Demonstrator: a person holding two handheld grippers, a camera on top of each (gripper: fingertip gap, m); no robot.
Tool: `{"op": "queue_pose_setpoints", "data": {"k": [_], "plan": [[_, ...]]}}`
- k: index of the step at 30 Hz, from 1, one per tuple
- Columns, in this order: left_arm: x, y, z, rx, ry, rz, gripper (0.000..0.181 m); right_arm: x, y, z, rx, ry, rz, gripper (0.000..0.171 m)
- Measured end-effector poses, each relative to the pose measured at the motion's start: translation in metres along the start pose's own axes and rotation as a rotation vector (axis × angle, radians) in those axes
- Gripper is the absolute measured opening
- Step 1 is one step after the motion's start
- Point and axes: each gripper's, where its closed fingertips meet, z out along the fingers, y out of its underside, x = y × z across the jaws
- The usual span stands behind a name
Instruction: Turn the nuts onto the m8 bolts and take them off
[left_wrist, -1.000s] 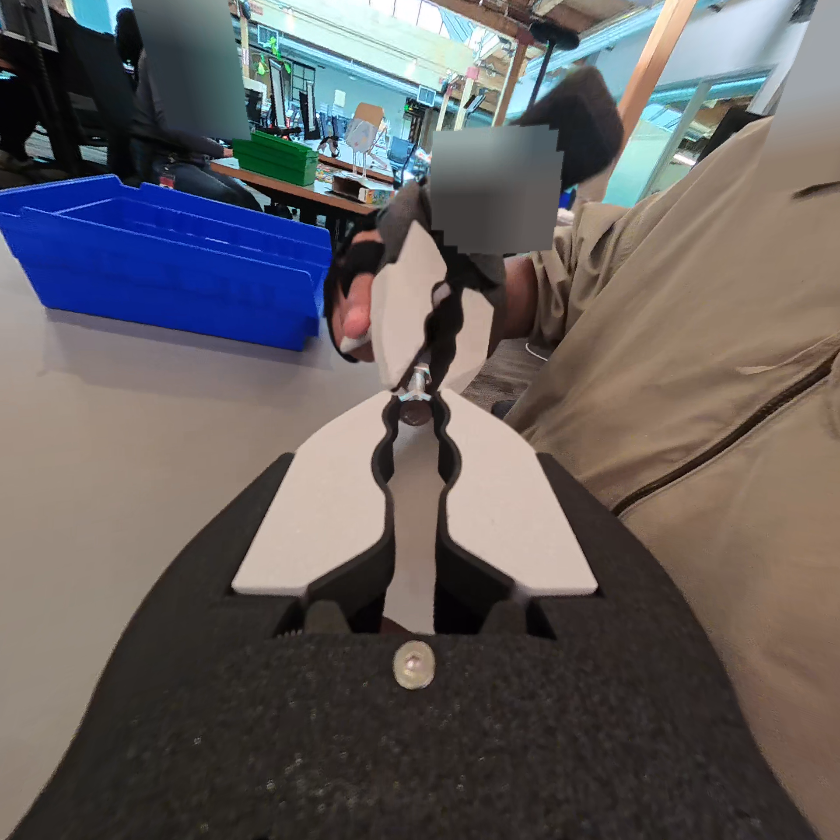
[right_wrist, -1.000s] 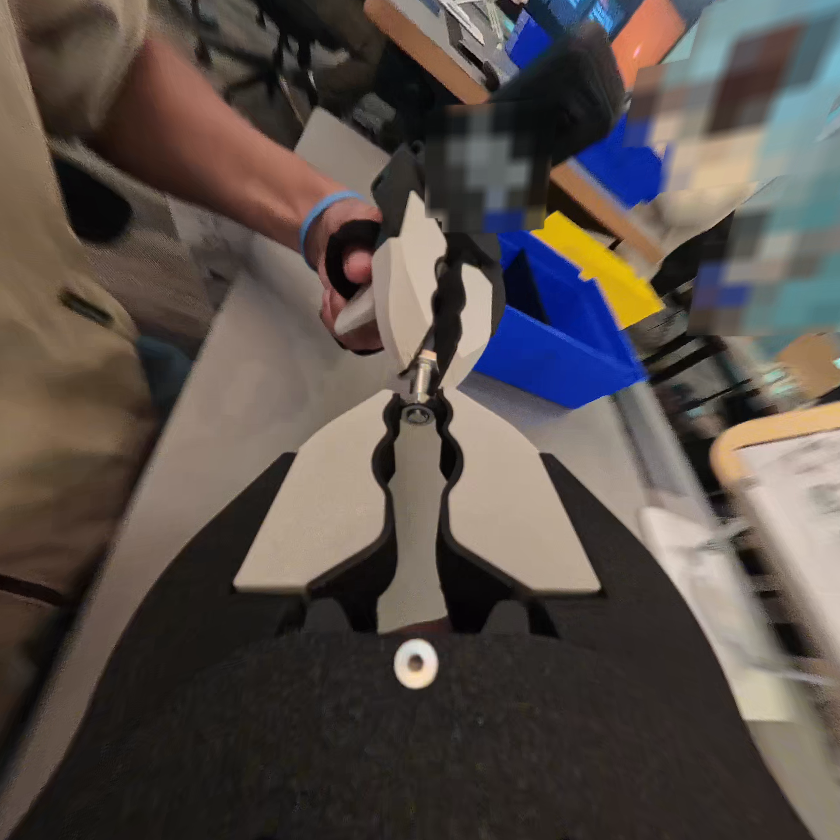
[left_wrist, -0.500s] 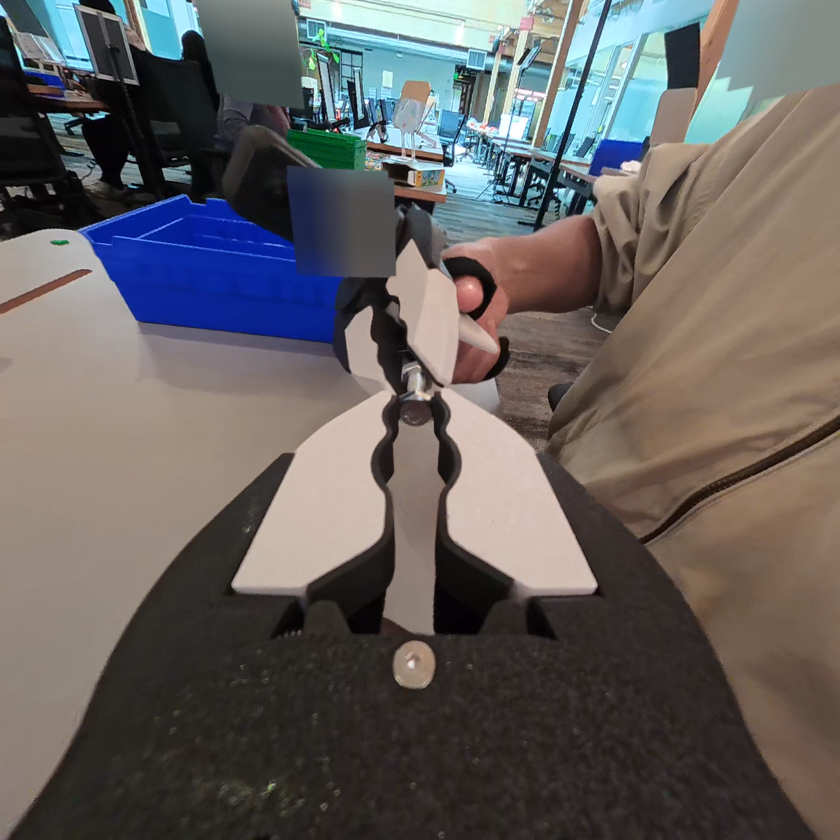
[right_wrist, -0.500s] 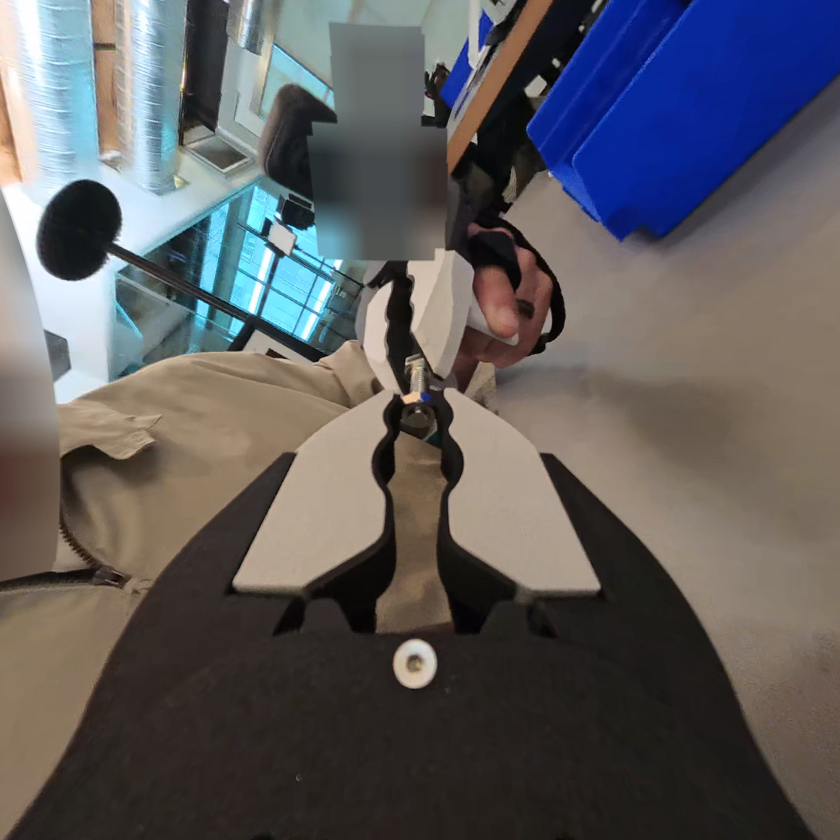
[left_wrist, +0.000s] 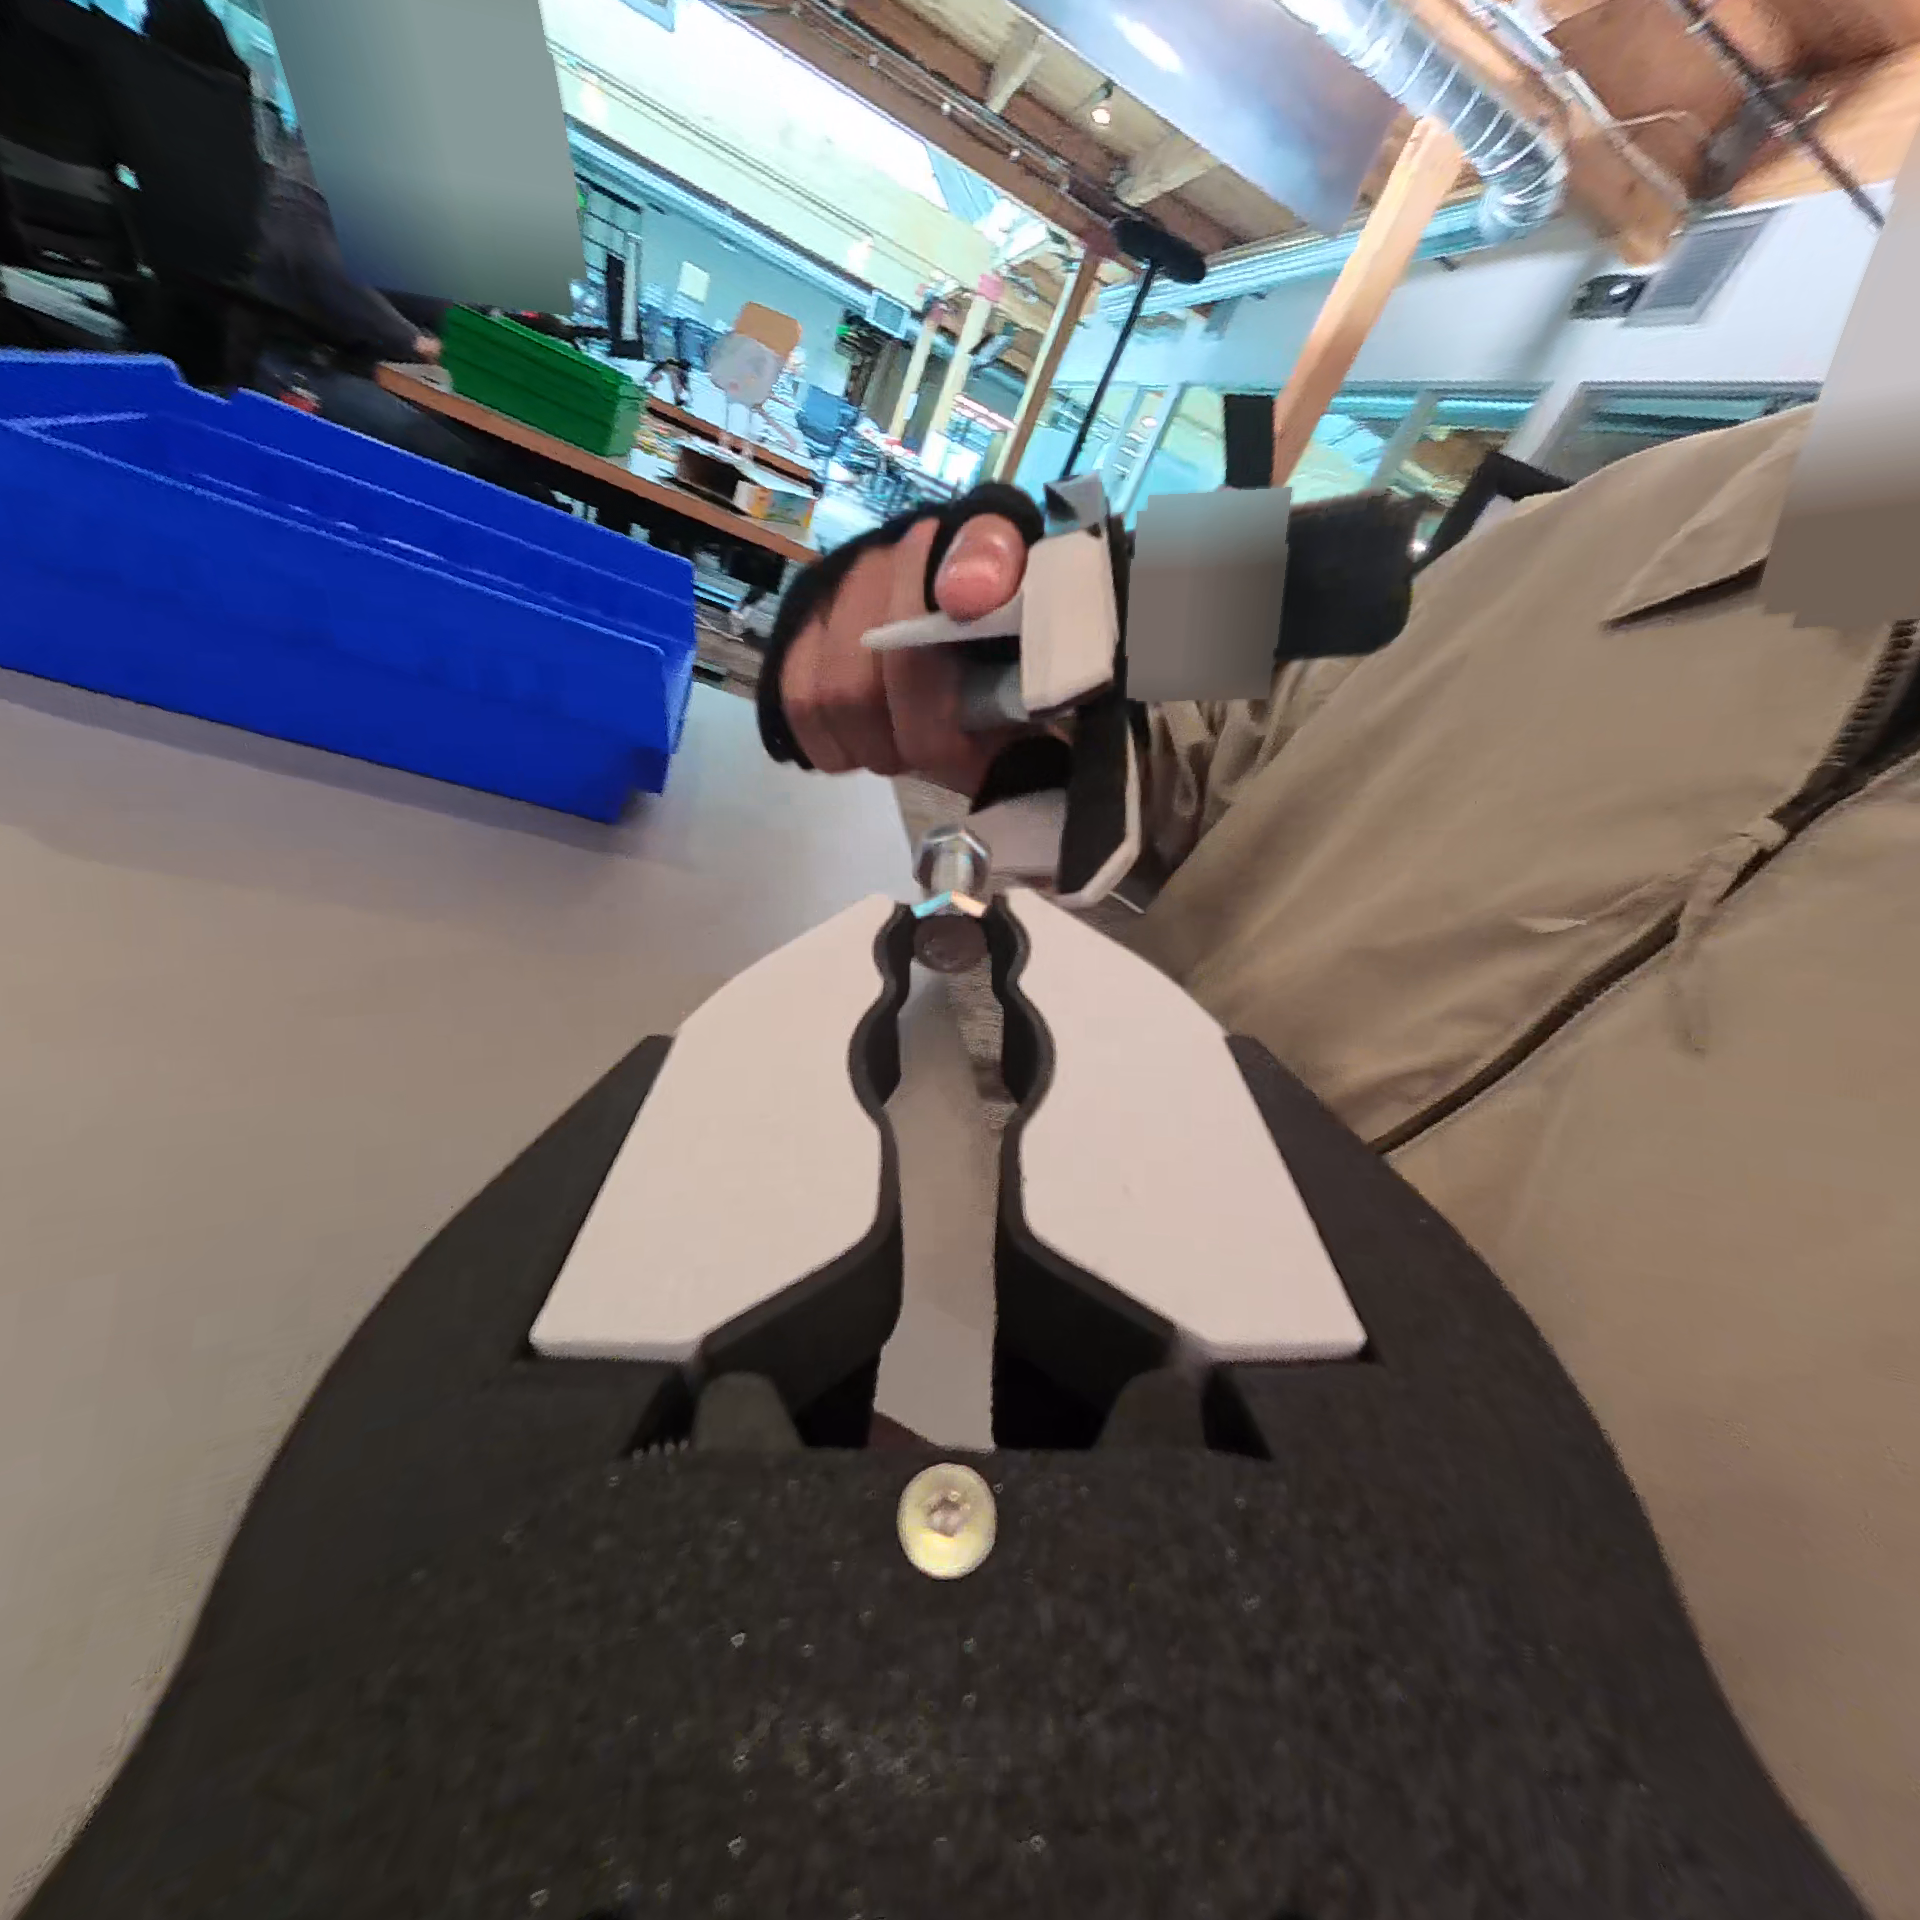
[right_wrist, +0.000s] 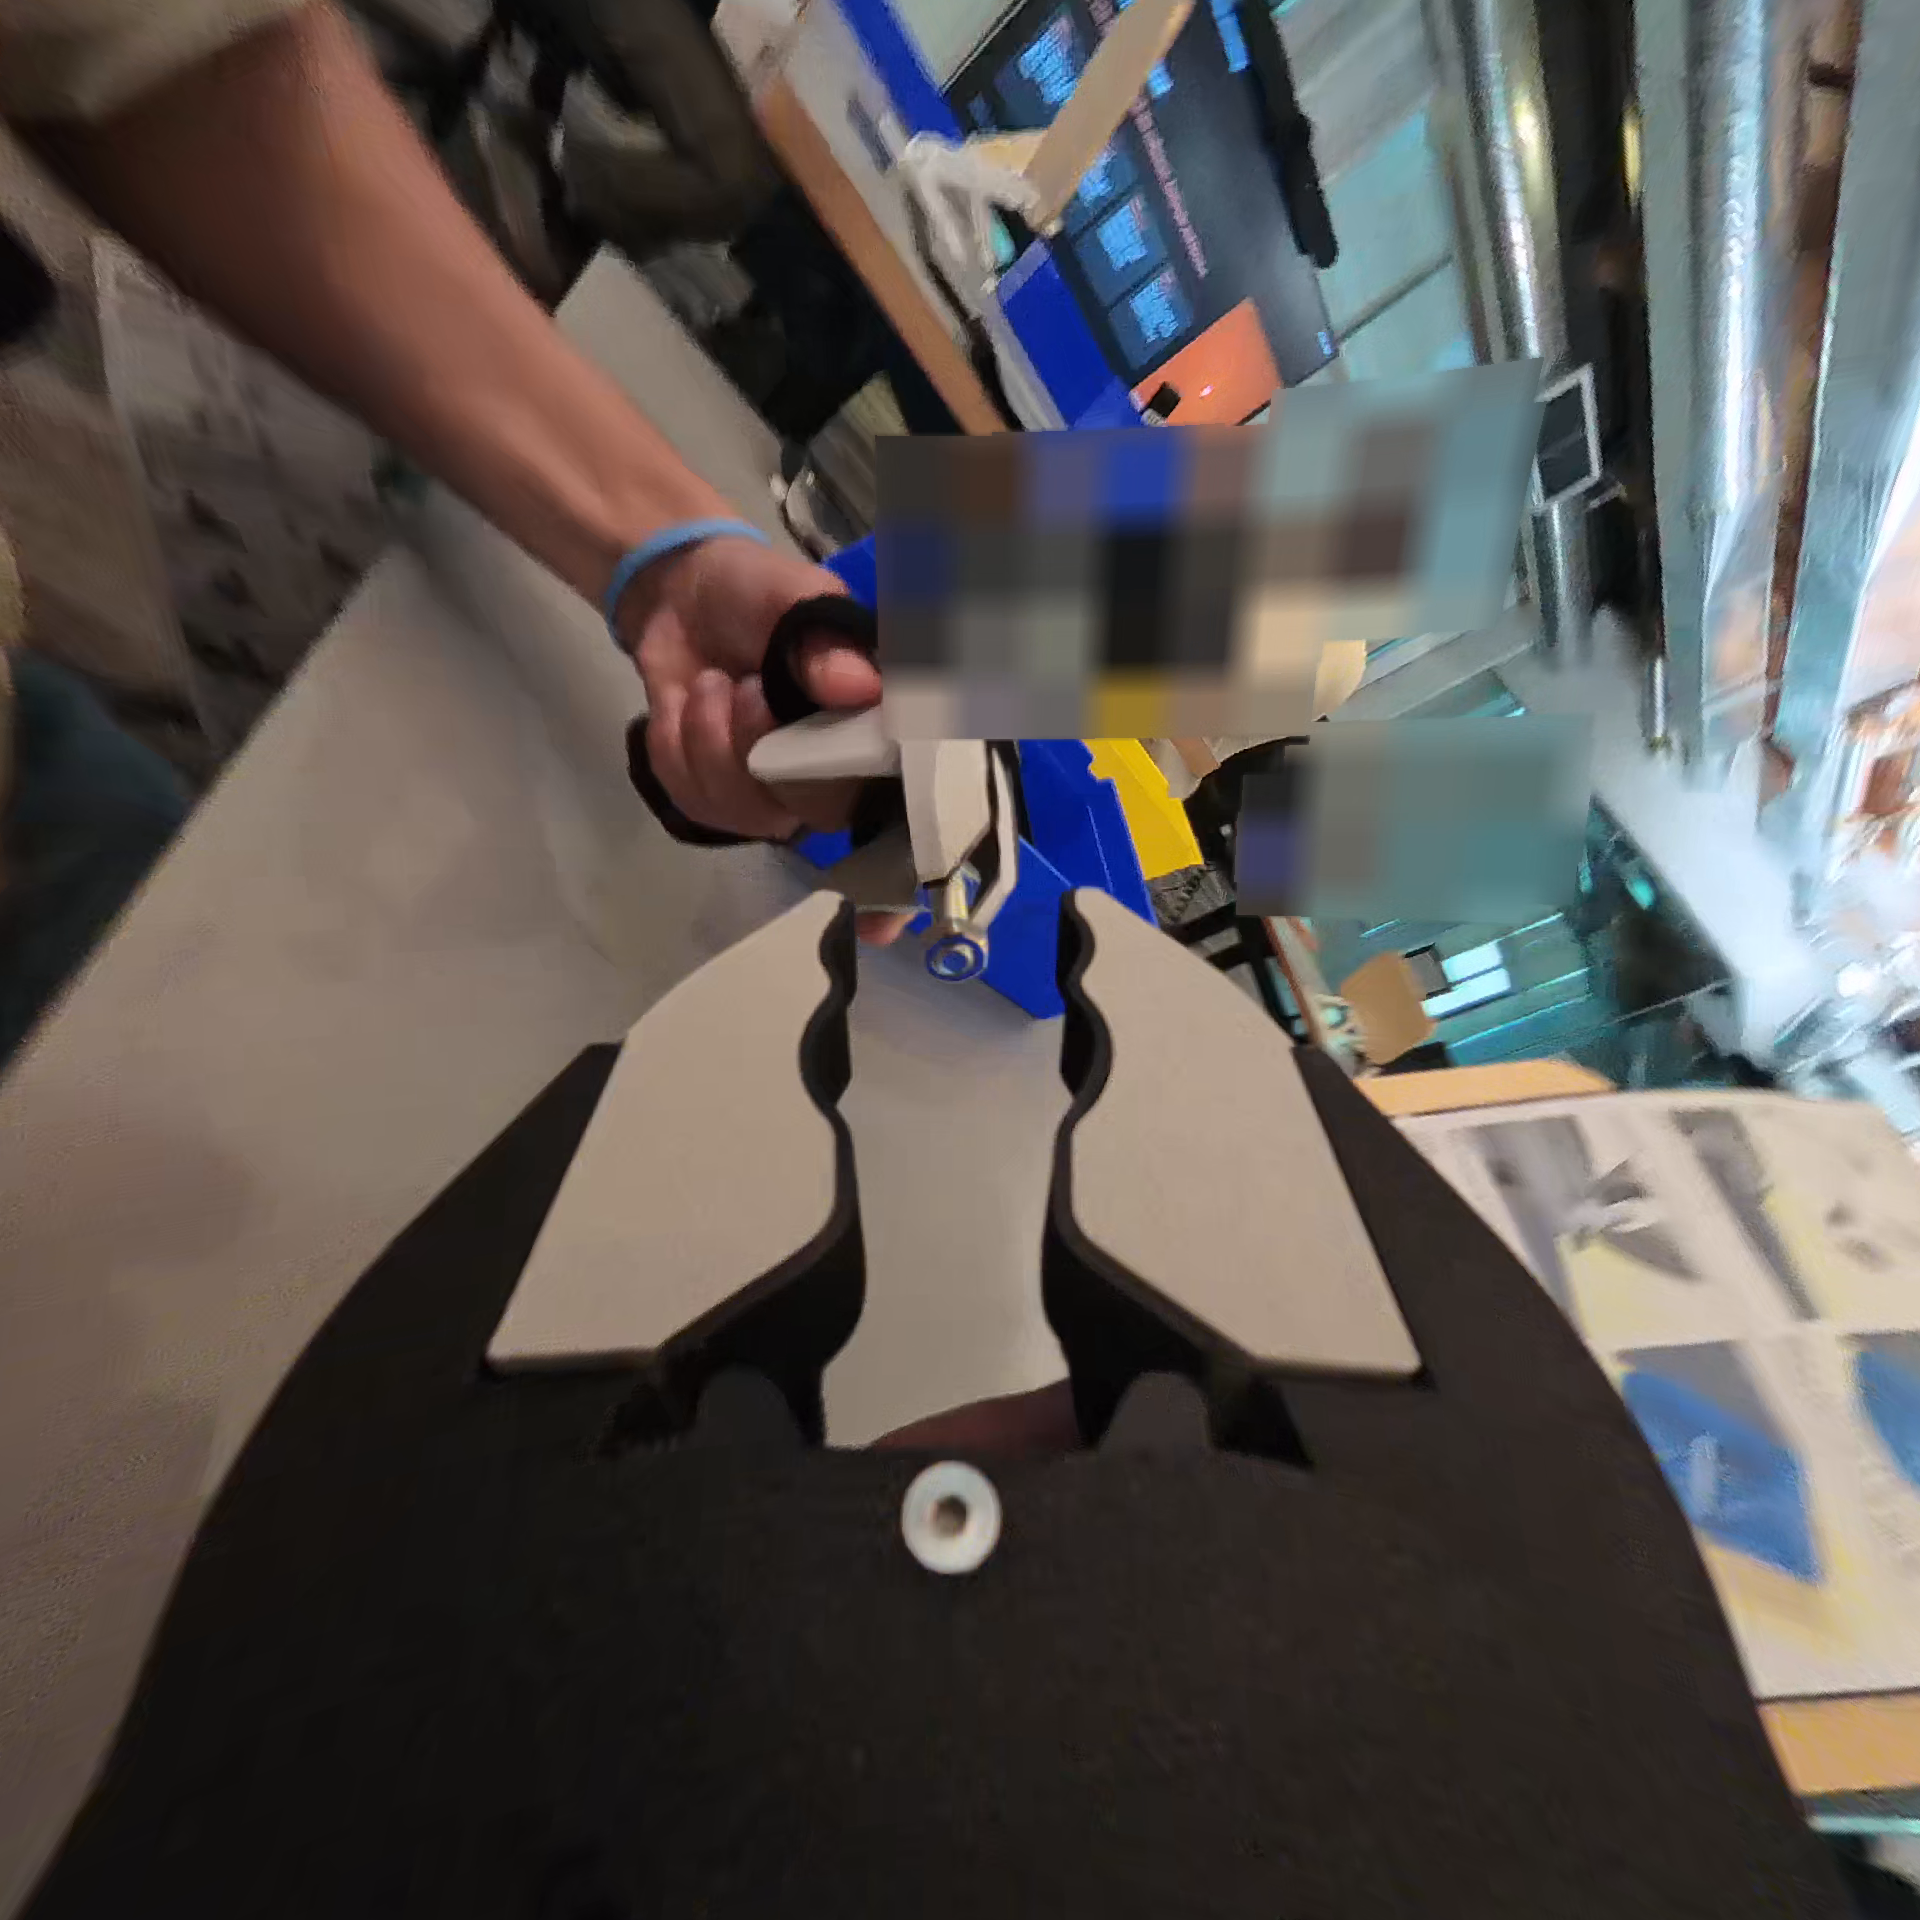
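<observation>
- Left gripper is closed on the head of the bolt; the shank runs forward from its tips, away from the left camera and slightly upward
- A nut sits on the shank a short way out from the head
- Right gripper has its jaws spread apart and holds nothing; in its view the bolt's free end faces the camera between the fingertips, touching neither finger
- The bolt is held in the air above the table, with a blue bin well behind
- The step looks like a re-grip between turns: I would bring the right jaws squarely over the nut's flats, axis in line with the shank, before closing
- Keep the left grip firm so the head does not spin; turn without tilting, or the thread may bind
</observation>
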Motion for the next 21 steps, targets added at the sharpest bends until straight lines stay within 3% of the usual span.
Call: {"op": "queue_pose_setpoints", "data": {"k": [7,9,13,17,18,21], "plan": [[0.012,-0.003,0.005,0.033,0.104,-0.059,0.014,-0.007,0.008,0.017,-0.070,-0.033,-0.266,0.035],[0.007,0.005,0.008,-0.020,0.068,-0.038,0.014,-0.002,-0.001,0.016,-0.026,-0.017,-0.221,0.000],[0.008,0.009,0.013,-0.052,0.032,0.018,0.014,0.004,0.006,0.022,-0.032,-0.076,0.087,0.000],[0.009,0.004,0.010,-0.024,0.033,0.017,0.014,0.001,-0.003,0.013,0.043,-0.086,0.081,0.000],[0.008,0.003,0.007,-0.012,0.031,0.012,0.014,0.002,-0.005,0.010,0.052,-0.081,0.072,0.007],[0.009,-0.006,0.000,0.037,0.053,-0.019,0.014,-0.001,0.010,0.011,-0.036,-0.114,0.107,0.053]]}}
